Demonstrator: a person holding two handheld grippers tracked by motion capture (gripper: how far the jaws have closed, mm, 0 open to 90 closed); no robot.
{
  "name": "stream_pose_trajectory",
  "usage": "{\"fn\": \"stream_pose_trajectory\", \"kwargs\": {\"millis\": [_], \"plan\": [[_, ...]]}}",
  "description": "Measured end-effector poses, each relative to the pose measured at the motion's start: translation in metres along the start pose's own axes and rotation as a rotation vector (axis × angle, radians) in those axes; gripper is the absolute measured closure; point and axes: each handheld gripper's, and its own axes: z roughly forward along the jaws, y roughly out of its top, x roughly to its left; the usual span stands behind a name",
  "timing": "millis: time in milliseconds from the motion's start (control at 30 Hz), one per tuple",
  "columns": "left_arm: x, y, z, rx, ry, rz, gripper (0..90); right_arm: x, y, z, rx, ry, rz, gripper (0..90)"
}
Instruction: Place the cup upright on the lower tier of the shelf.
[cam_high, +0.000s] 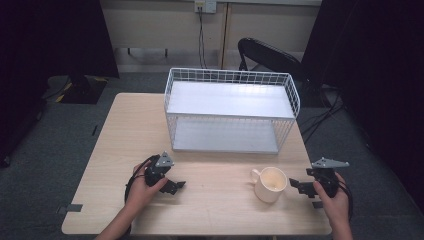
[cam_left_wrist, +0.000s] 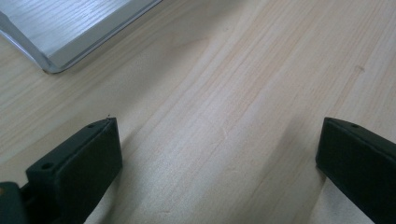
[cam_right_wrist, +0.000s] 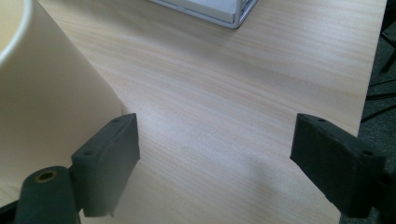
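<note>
Wood table (cam_high: 210, 210) mostly bare, both grippers spread wide and holding nothing; right gripper (cam_high: 299, 186) sits just beside mug (cam_high: 270, 184), sloppy approach could tip it

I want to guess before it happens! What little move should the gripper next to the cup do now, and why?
Probably slide the right gripper a little sideways toward the cup, so one jaw goes over its rim. Its jaws stand wide open with only bare table between them, and the cup sits upright just beside one jaw, apart from it, its handle on the far side. The left gripper is open too, farther away.
</note>
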Motion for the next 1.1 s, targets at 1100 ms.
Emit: {"fn": "stream_pose_trajectory", "kwargs": {"millis": [1100], "plan": [[0.0,0.0,0.0,0.0,0.0,0.0,0.0,0.019,0.034,-0.031,-0.002,0.026,-0.026,15.3]]}}
